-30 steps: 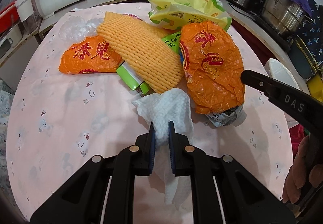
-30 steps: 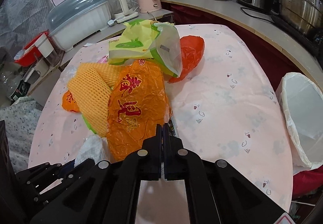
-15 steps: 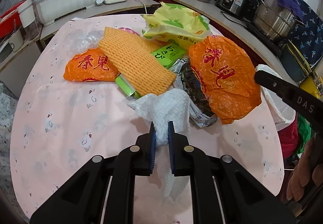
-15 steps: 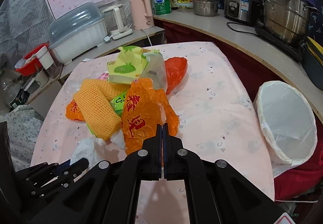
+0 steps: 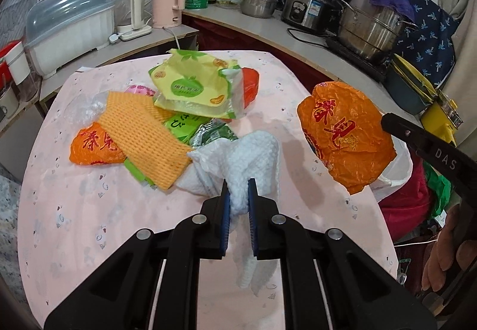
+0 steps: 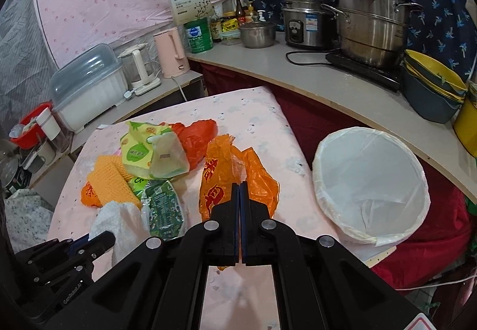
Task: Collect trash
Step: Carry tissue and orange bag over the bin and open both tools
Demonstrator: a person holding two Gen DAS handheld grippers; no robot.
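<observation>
My left gripper (image 5: pixel 237 185) is shut on a crumpled white paper towel (image 5: pixel 244 157), lifted above the pink table (image 5: pixel 74 211); the towel (image 6: pixel 119 219) also shows low left in the right wrist view. My right gripper (image 6: pixel 240 185) is shut on an orange plastic bag (image 6: pixel 235 181) with red characters, hanging in the air (image 5: pixel 342 133) near the table's right edge. A white-lined trash bin (image 6: pixel 369 181) stands beside the table to the right. Left on the table are a yellow-green bag (image 5: pixel 193 85), an orange foam net (image 5: pixel 140 133), a second orange bag (image 5: pixel 92 148) and green wrappers (image 6: pixel 162 208).
A counter (image 6: pixel 342 97) curves behind the table with steel pots (image 6: pixel 369 32), a rice cooker (image 6: pixel 304 23), a pink kettle (image 6: pixel 171 53) and a white dish box (image 6: pixel 86 91). Stacked yellow and grey basins (image 6: pixel 432 91) sit at right. A person's hand (image 5: pixel 447 255) shows at lower right.
Both grippers rose from the table. The orange bag came up off the pile and swung right toward the bin. The paper towel lifted with my left gripper, uncovering a green wrapper.
</observation>
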